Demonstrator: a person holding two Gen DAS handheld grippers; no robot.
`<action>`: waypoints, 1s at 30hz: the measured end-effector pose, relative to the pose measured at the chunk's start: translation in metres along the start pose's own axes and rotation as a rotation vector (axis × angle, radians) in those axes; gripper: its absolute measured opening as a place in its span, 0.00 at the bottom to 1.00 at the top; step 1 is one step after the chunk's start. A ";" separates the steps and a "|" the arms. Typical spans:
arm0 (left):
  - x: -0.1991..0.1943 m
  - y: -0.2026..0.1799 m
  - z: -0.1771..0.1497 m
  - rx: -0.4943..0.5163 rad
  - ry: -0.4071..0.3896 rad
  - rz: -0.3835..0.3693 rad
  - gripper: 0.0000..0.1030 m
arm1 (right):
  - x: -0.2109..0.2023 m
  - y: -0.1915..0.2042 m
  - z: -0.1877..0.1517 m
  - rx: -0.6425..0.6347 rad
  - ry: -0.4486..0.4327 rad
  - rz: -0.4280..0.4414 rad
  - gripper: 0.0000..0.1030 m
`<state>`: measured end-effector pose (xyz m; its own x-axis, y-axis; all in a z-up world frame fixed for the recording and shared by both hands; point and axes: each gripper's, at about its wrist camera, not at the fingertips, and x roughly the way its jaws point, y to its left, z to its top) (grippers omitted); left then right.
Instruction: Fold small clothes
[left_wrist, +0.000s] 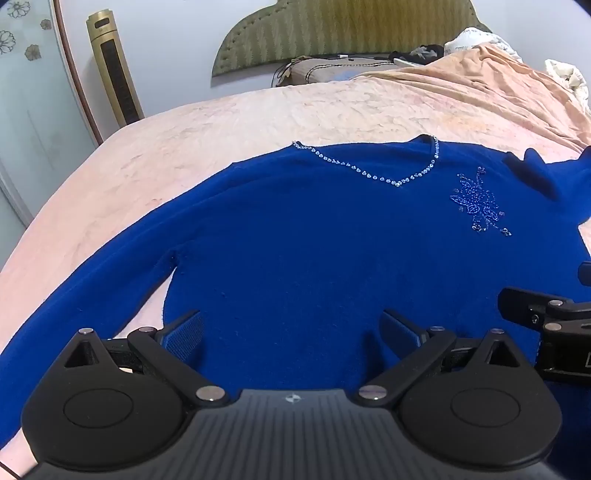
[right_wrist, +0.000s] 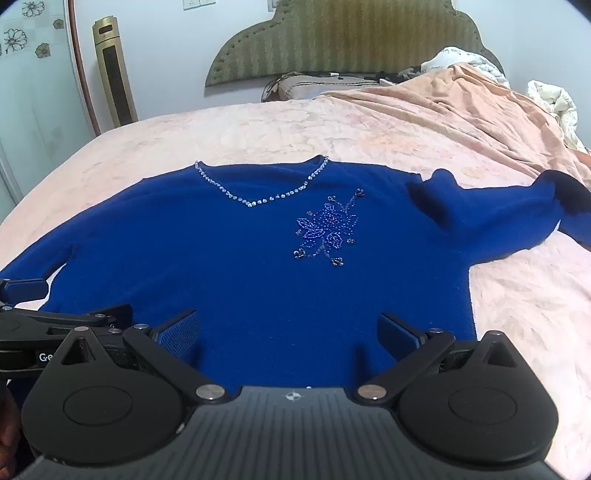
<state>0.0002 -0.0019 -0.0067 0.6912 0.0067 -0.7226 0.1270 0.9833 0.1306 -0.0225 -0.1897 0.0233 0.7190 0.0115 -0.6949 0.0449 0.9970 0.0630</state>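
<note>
- The left gripper (left_wrist: 291, 332) stands wide open with nothing in it, above the lower hem of the royal-blue knitted sweater with a beaded V-neck and a beaded flower (left_wrist: 314, 240).
- The sweater lies spread face up on the pink plush bedspread (right_wrist: 258, 125), neck toward the green padded headboard (right_wrist: 343, 40); its long axis runs sleeve to sleeve.
- It looks soft, light and limp; I would pinch it at the hem corners or shoulders, away from the beads.
- The right sleeve (right_wrist: 498, 210) lies crumpled.
- The right gripper (right_wrist: 290, 330) is also fully open and empty, over the hem.
</note>
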 end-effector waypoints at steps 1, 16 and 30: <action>0.000 0.000 0.000 0.001 -0.001 -0.002 0.99 | -0.001 0.000 0.000 0.001 -0.001 0.000 1.00; -0.001 -0.003 0.001 0.008 -0.002 -0.001 0.99 | -0.003 -0.004 -0.001 0.006 -0.005 0.001 1.00; -0.003 -0.013 -0.002 0.022 0.012 -0.013 0.99 | -0.008 -0.012 -0.003 0.023 -0.013 -0.008 1.00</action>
<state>-0.0045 -0.0148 -0.0074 0.6812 -0.0037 -0.7321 0.1514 0.9791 0.1359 -0.0308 -0.2017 0.0258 0.7274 0.0025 -0.6862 0.0662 0.9951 0.0738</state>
